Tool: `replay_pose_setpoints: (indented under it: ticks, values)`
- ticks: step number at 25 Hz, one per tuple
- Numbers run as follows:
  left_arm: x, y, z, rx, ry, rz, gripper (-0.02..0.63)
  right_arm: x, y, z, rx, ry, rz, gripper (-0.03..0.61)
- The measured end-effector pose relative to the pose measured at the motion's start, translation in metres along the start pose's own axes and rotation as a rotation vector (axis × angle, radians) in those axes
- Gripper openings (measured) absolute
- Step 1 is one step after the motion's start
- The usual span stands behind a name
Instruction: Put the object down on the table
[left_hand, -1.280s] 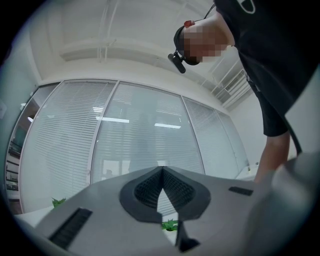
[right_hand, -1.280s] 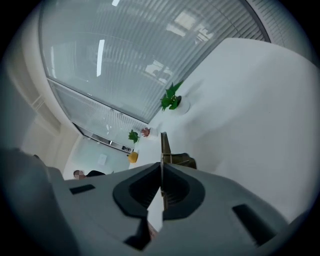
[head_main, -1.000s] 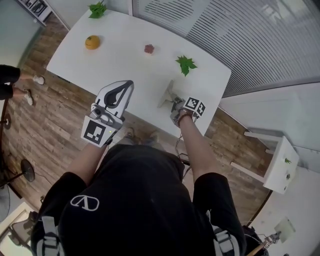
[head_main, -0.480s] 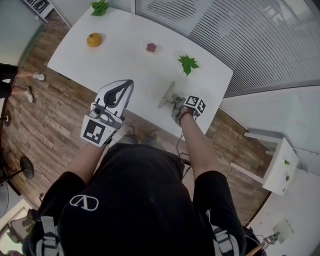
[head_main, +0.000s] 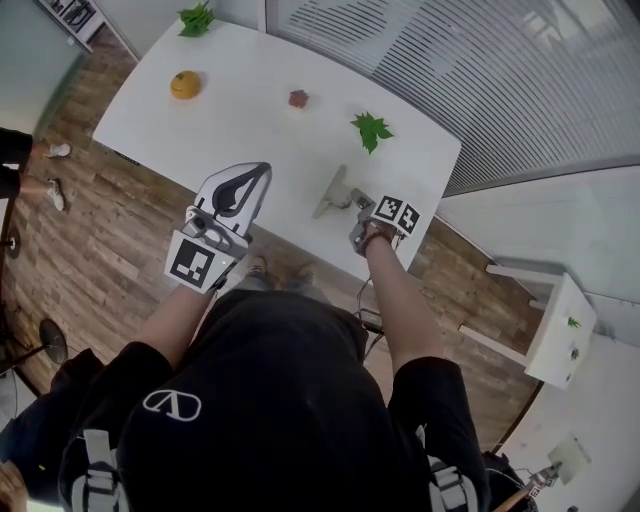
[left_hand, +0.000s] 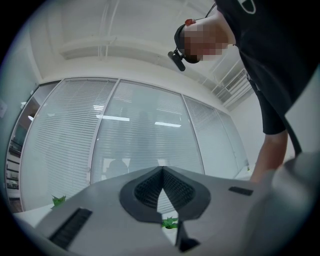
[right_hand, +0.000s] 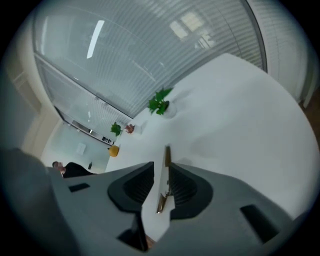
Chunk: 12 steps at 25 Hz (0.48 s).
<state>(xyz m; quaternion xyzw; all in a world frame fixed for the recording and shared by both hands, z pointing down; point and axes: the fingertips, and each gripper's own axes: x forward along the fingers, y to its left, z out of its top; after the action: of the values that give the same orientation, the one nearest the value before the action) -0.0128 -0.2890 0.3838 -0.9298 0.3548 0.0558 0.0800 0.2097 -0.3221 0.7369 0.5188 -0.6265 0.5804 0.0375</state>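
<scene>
My right gripper (head_main: 338, 186) is low over the near edge of the white table (head_main: 250, 110). In the right gripper view its jaws (right_hand: 161, 166) are shut on a thin flat object (right_hand: 167, 153). I see the object edge-on. Its brownish edge sticks out past the fingertips, just above the tabletop. My left gripper (head_main: 255, 176) hangs in the air left of the table's near edge. It is shut and empty, with its tips (left_hand: 163, 169) touching.
On the table lie an orange fruit (head_main: 184, 84), a small reddish item (head_main: 298, 98) and two green leaves (head_main: 371, 129) (head_main: 194, 18). A white side table (head_main: 560, 320) stands to the right on the wooden floor. Another person's feet (head_main: 50, 170) are at the far left. Blinds cover the window behind the table.
My right gripper has edged slightly right along the table edge. The left gripper has barely moved.
</scene>
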Motion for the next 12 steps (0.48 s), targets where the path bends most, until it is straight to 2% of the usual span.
replay_pose_setpoints:
  ticks: [3, 7, 12]
  values:
    - [0.005, -0.003, 0.000, -0.006, 0.003, -0.017, 0.005, -0.036, 0.040, 0.025, -0.190, -0.110, 0.046, 0.069]
    - [0.014, -0.008, 0.000, -0.017, 0.008, -0.049, 0.005, -0.099, 0.113, 0.053, -0.504, -0.301, 0.085, 0.006]
    - [0.029, -0.022, 0.004, -0.026, -0.002, -0.088, 0.005, -0.164, 0.179, 0.060, -0.792, -0.488, 0.093, 0.006]
